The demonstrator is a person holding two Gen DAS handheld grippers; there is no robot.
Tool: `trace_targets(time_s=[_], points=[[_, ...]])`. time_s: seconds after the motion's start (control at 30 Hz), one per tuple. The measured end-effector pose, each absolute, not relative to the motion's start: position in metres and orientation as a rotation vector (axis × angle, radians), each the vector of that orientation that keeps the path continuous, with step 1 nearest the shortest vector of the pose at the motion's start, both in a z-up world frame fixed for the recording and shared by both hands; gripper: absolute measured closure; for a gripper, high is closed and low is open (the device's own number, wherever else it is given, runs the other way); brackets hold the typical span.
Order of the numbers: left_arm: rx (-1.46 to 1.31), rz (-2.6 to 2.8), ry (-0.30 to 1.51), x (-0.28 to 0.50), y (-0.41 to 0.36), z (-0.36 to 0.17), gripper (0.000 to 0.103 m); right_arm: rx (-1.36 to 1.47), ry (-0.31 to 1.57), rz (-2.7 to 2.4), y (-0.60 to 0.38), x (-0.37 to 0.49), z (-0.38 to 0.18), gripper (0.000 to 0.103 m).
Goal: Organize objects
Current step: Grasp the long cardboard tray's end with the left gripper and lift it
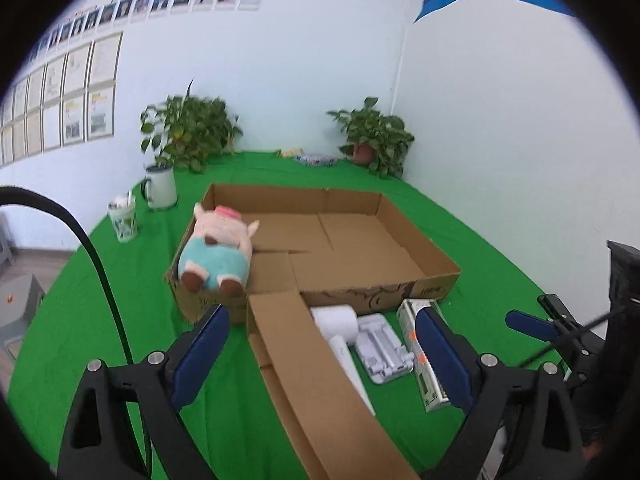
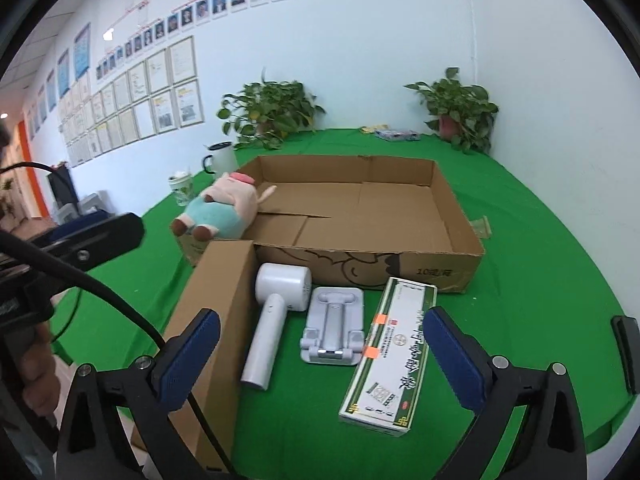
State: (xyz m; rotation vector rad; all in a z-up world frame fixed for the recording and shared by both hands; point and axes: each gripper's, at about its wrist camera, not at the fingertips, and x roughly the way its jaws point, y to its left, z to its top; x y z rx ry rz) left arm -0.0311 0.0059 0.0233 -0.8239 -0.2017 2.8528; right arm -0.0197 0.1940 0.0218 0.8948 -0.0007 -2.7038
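Observation:
An open shallow cardboard box [image 1: 436,276] [image 2: 464,268] sits on the green table. A pink and teal plush pig [image 1: 218,250] [image 2: 222,210] lies over its near left corner. In front of the box lie a long cardboard flap [image 1: 316,376] [image 2: 216,312], a white hair dryer [image 1: 340,332] [image 2: 276,308], a grey folding stand [image 1: 384,348] [image 2: 334,330] and a green and white carton [image 1: 424,356] [image 2: 390,352]. My left gripper [image 1: 324,336] is open and empty above the flap. My right gripper [image 2: 322,340] is open and empty above the stand.
Two potted plants [image 1: 188,130] [image 1: 376,136] stand at the back by the wall. A white mug [image 1: 160,186] [image 2: 220,158] and a patterned cup [image 1: 124,218] [image 2: 182,188] stand left of the box. A small packet [image 1: 316,159] lies at the far edge.

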Motion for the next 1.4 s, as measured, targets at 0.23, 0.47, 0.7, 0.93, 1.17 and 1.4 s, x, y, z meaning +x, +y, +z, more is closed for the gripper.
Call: trace_targets(time_s=[0.23, 0.47, 0.7, 0.93, 1.17, 1.4], points=[[-1.004, 2.634, -0.440, -0.037, -0.010, -0.015, 0.009, 0.977, -0.057, -2.334, 0.176, 0.004, -0.003, 0.001], [-1.131, 2.531, -0.411, -0.046, 0.003, -0.039, 0.010, 1.028, -0.093, -2.202, 0.128, 0.018, -0.030, 0.003], [-1.216, 2.469, -0.417, -0.051, 0.001, -0.055, 0.014, 1.016, 0.136, -2.296, 0.092, 0.028, -0.045, 0.025], [-1.287, 2.401, -0.429, -0.052, -0.003, -0.067, 0.049, 0.978, 0.114, -2.310, 0.095, 0.027, -0.050, 0.028], [-1.239, 2.364, -0.389, -0.048, 0.018, -0.055, 0.059, 1.015, -0.008, -2.272, 0.123, 0.013, -0.049, 0.029], [-1.165, 2.321, -0.289, -0.044, 0.045, -0.043, 0.059, 1.032, -0.053, -2.319, 0.153, 0.013, -0.044, 0.025]])
